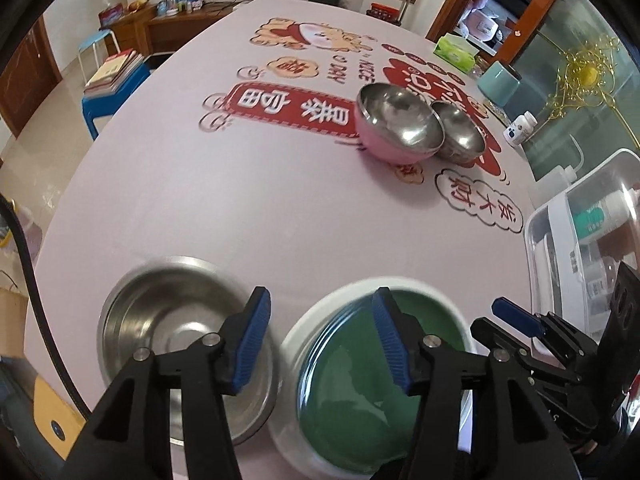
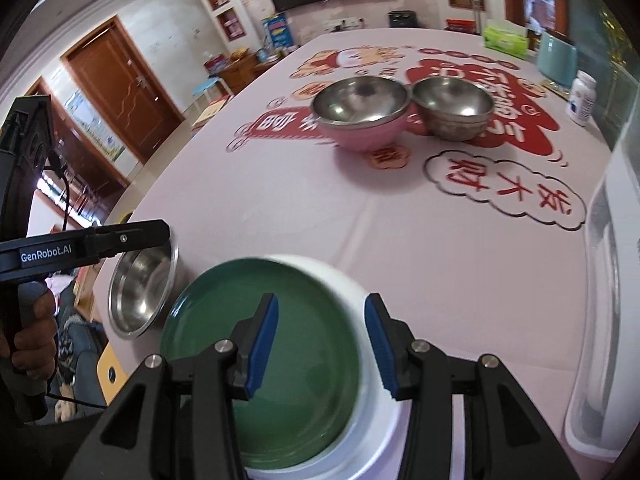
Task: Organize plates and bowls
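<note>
Both the left tongs [image 1: 320, 340] and right tongs [image 2: 322, 344] hang spread and empty over the round green plate [image 2: 296, 364] stacked on a white plate [image 2: 360, 300] at the surface's [image 2: 400, 240] near edge.

"GenRobot.AI" was printed in white on a small label on the black body of the left gripper [image 2: 47, 257], seen from the right wrist view. On the pink tablecloth [image 1: 280, 200], large red Chinese characters — upside down to both cameras — were set in a red banner and in white cloud shapes, and small dark Latin lettering beside them looked like "DAY", the rest being too blurred to be read.
</note>
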The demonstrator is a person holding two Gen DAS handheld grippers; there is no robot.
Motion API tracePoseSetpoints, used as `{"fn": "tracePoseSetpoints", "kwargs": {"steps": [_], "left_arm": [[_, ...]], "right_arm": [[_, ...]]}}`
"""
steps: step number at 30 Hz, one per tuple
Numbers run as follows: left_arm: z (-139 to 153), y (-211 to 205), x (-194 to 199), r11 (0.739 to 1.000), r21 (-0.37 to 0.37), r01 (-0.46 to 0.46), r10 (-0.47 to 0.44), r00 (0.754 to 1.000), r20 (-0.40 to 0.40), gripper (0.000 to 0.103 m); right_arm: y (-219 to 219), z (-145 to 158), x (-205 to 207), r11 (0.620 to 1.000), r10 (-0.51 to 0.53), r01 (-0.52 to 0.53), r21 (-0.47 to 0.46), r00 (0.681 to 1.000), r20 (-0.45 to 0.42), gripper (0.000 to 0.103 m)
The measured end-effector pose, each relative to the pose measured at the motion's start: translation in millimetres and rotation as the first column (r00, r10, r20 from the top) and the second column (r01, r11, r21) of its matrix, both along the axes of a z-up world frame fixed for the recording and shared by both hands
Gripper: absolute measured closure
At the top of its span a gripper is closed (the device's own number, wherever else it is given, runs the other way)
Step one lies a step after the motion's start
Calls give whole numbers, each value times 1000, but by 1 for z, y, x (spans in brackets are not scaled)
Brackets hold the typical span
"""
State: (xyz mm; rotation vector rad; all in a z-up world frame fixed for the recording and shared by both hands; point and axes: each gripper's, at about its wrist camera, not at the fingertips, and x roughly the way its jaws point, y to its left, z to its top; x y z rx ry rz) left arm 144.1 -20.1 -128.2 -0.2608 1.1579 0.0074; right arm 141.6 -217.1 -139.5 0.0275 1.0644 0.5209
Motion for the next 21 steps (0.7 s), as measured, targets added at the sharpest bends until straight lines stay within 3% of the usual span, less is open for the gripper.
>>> {"fn": "tracePoseSetpoints", "kwargs": {"steps": [14, 21], "left_arm": [[18, -13, 71, 999, 36, -2, 1, 1000, 20, 40], [37, -17, 109, 998, 57, 13, -17, 998, 60, 39]], "right_arm": [[-20, 29, 71, 996, -92, 90, 29, 992, 87, 52], [-15, 32, 101, 995, -95, 93, 27, 990, 105, 52]]}}
